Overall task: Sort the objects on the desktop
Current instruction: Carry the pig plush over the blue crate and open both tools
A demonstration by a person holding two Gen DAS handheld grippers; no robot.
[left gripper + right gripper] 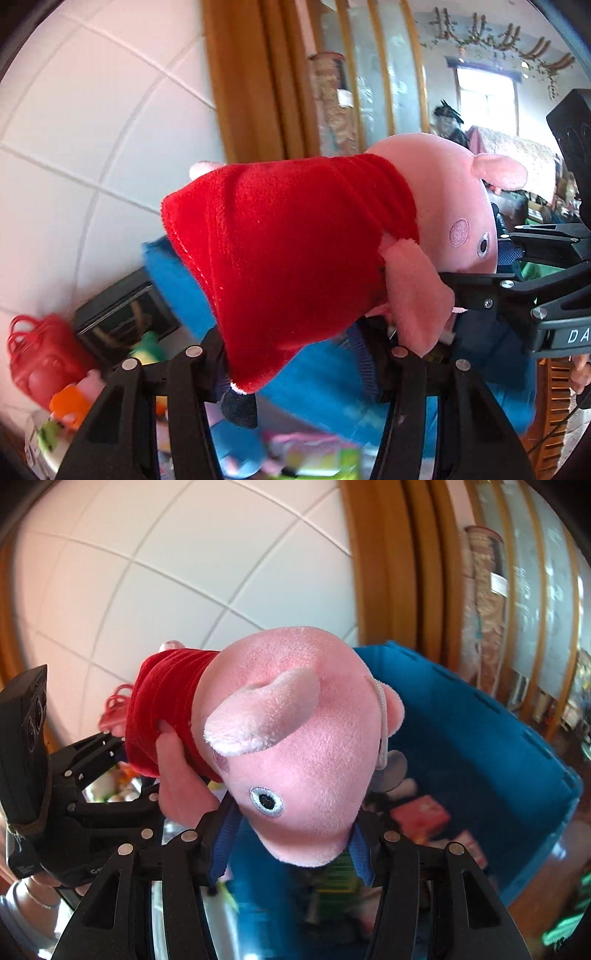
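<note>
A pink plush pig in a red dress (295,236) hangs in the air between both grippers. My left gripper (295,354) is shut on the pig's dress and lower body. My right gripper (291,834) is shut on the pig's pink head (295,760), snout down. In the left wrist view the right gripper (517,280) reaches in from the right at the pig's arm and head. In the right wrist view the left gripper (122,760) shows at the left by the red dress. A blue storage bin (480,738) lies below and behind the pig.
The blue bin (177,288) holds small boxes and toys (421,812). A red basket (40,354), a black box (122,314) and small toys (70,406) lie at lower left. A white tiled wall (92,129) and a wooden door frame (255,81) stand behind.
</note>
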